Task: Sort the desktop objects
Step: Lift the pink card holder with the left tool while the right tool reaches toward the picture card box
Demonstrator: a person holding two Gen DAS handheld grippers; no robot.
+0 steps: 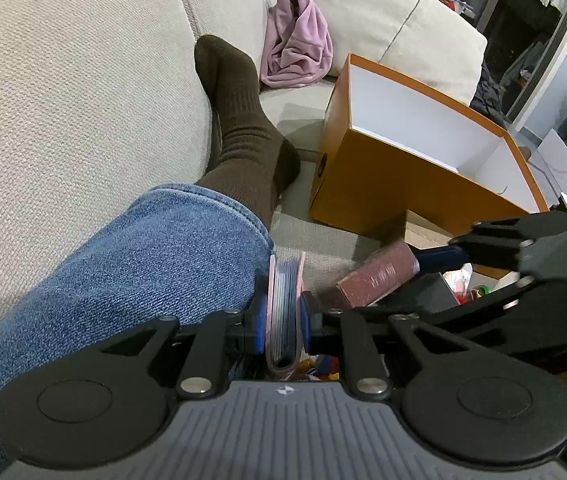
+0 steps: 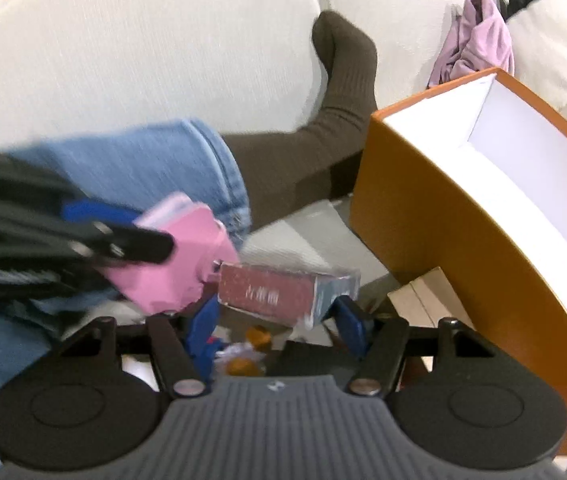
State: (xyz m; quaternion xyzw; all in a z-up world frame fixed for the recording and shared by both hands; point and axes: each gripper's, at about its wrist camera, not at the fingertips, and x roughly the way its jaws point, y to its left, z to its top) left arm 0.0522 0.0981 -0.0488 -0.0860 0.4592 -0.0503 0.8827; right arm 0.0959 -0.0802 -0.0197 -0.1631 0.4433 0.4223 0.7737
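Left gripper (image 1: 283, 312) clamped on a pink card wallet (image 1: 283, 320), blue pads pressing both flat faces, wallet edge-on with grey card slots showing; in the right wrist view the same wallet (image 2: 175, 256) sits just left of the box the other gripper carries. Right gripper (image 2: 279, 312) grasping a maroon rectangular box (image 2: 271, 294) with a pale blue-grey end, blue fingers (image 2: 349, 320) at either side of it; box lies roughly level across the jaws; from the left wrist view the box (image 1: 371, 280) is just right of the wallet, close but whether touching I can't tell. Orange cardboard box (image 1: 383, 184), open, white inside, stands on the sofa (image 1: 63, 100) to the right of both grippers, near them. Person's leg in blue jeans (image 1: 143, 264) and dark brown sock (image 1: 239, 120) stretched over the sofa; lilac garment (image 1: 295, 44) crumpled further back by a cushion (image 1: 395, 24). Right wrist view is blurred.
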